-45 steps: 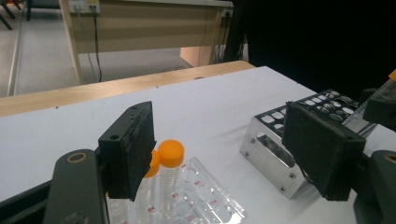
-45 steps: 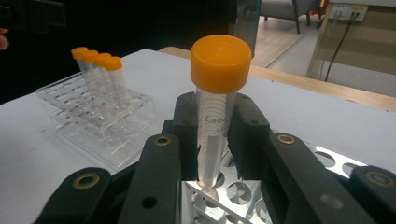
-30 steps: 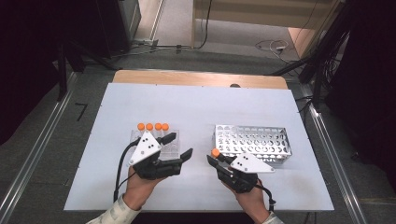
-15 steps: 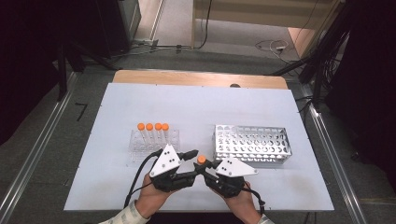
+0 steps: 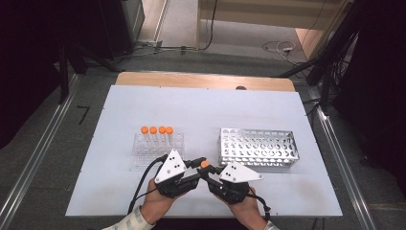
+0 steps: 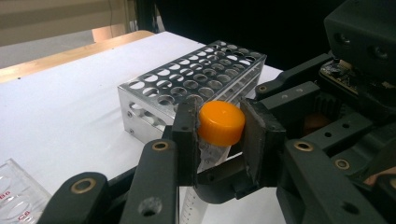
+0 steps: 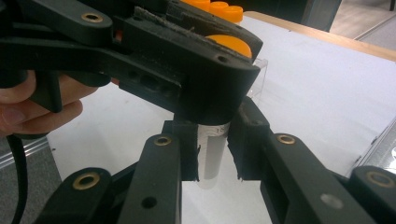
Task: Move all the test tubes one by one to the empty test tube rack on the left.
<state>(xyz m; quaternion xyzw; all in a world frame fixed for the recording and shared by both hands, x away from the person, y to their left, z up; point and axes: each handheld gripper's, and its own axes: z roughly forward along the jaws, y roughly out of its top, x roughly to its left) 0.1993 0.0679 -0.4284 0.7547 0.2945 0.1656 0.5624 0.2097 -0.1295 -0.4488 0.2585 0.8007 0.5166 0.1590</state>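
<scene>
High view looks down; gripper views sit close (sharing tube (image 6: 219,123)).

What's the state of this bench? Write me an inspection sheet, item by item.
Surface: white table, bare apart from the job's things.
Job's things: orange-capped tube held between both tongs; clear rack with four capped tubes; metal rack, holes empty.
Clutter: nothing seen.
Grippers: left tongs closed on the tube's cap; right tongs around its clear body, apparently gripping.
Cables: black cable trails from the left tongs towards the table's near edge.
Surroundings: grey floor with loose wires; metal rails on both sides.
</scene>
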